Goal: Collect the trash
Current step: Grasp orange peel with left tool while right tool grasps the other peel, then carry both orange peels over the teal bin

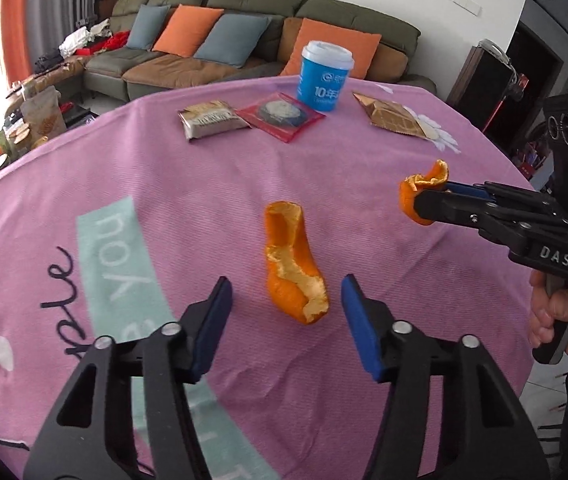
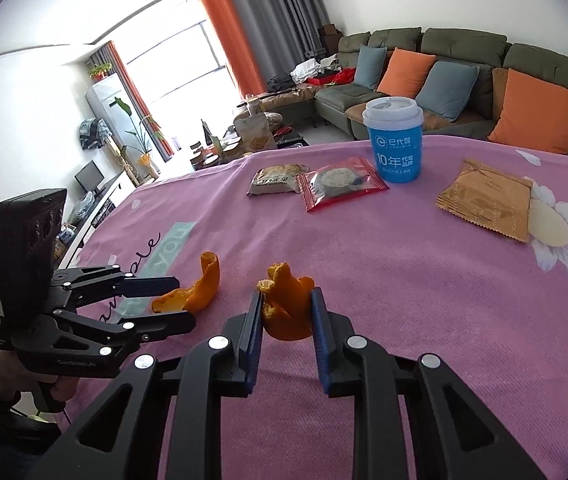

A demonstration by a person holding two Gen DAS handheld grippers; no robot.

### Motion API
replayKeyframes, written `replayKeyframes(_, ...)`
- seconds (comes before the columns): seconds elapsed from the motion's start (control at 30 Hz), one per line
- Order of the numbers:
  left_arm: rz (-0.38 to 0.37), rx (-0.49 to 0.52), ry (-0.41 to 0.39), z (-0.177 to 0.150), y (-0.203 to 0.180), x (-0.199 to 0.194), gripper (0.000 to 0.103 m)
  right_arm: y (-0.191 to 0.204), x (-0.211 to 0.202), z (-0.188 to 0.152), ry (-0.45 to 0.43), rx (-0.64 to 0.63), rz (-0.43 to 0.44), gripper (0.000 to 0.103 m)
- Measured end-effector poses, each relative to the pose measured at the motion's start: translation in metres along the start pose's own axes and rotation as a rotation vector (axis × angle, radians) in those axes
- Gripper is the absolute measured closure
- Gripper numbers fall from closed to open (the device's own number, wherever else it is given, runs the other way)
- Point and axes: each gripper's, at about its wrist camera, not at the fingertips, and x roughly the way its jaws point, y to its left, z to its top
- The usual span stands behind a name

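— So why is the left gripper [image 1: 285,300] spread wide around the long peel [image 1: 293,264]?

— To straddle it, I'd judge; that peel lies flat on the pink cloth [image 1: 164,184], well short of the blue cup [image 1: 325,76].

— And the right gripper [image 2: 287,314]?

— Clamped on a curled peel [image 2: 287,308] (lifted clear of the cloth, nearer than the cup), probably so both scraps go together.
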Motion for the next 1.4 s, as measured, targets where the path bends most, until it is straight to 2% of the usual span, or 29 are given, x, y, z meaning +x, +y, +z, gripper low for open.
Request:
replayKeyframes(0.03, 0.005, 0.002, -0.007, 0.000, -0.002, 0.002, 0.054, 0.000, -0.001, -0.001, -0.003, 0.004, 0.004, 0.082)
replayKeyframes(0.1, -0.008, -0.008, -0.005, 0.001, -0.002, 0.006, 0.076, 0.000, -0.004, -0.003, -0.010, 0.012, 0.008, 0.082)
replayKeyframes(0.37, -0.048, -0.037, -0.015, -0.002, 0.002, 0.002, 0.087, 0.007, -0.011, -0.009, -0.028, 0.022, 0.024, 0.082)
replayKeyframes(0.53, -0.055, -0.030, -0.052, -0.008, 0.001, -0.017, 0.088, 0.023, -0.017, -0.011, -0.046, 0.007, 0.026, 0.082)
replayKeyframes(0.77, -0.029, -0.037, -0.169, -0.027, 0.008, -0.083, 0.088, 0.063, -0.032, -0.014, -0.076, -0.042, 0.048, 0.082)
replayKeyframes(1.0, 0.032, -0.107, -0.267, -0.059, 0.033, -0.152, 0.088, 0.110, -0.048, -0.014, -0.113, -0.101, 0.099, 0.082)
replayKeyframes(1.4, 0.149, -0.221, -0.385, -0.129, 0.088, -0.259, 0.088, 0.199, -0.052, -0.011, -0.122, -0.232, 0.166, 0.082)
